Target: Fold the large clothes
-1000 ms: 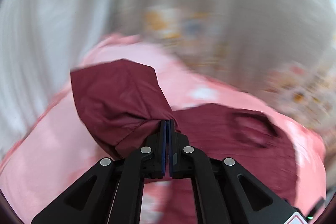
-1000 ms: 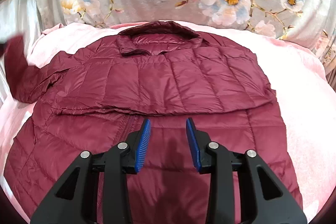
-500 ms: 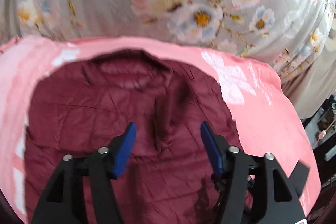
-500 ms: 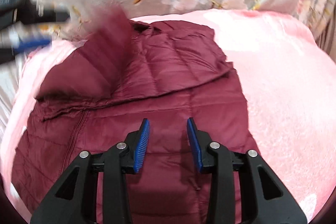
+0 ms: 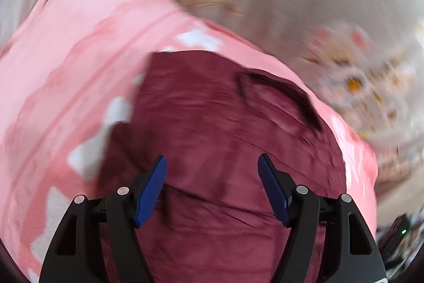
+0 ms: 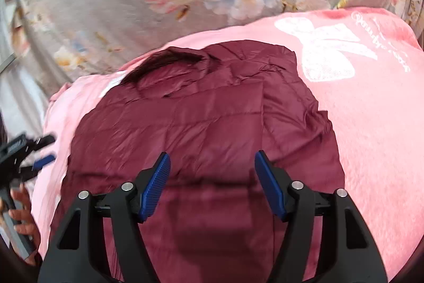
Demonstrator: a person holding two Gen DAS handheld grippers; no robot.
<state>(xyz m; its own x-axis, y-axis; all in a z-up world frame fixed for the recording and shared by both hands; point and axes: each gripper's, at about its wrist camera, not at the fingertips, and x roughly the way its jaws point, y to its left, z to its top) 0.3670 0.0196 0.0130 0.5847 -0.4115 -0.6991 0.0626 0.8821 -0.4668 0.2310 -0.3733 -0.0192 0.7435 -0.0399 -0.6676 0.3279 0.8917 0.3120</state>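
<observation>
While the floral grey cloth (image 6: 106, 4) fills the back, a pink blanket (image 6: 371, 123) spreads below, and the maroon puffer jacket (image 6: 212, 123) lies flat on it, collar at the far end. Left gripper (image 5: 212, 177) and right gripper (image 6: 212, 171) hover above it, jaws just opening, spread wide, nothing between them. A hand (image 6: 22, 219) shows at the left edge.

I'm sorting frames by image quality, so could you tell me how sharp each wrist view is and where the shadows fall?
Left wrist view: heavily motion-blurred, the maroon jacket and pink blanket smeared, only the left tool crisp. Right wrist view: mostly sharp, quilting legible, with the right tool casting a soft shadow on the jacket below it; fisheye curvature bends both views' edges.
</observation>
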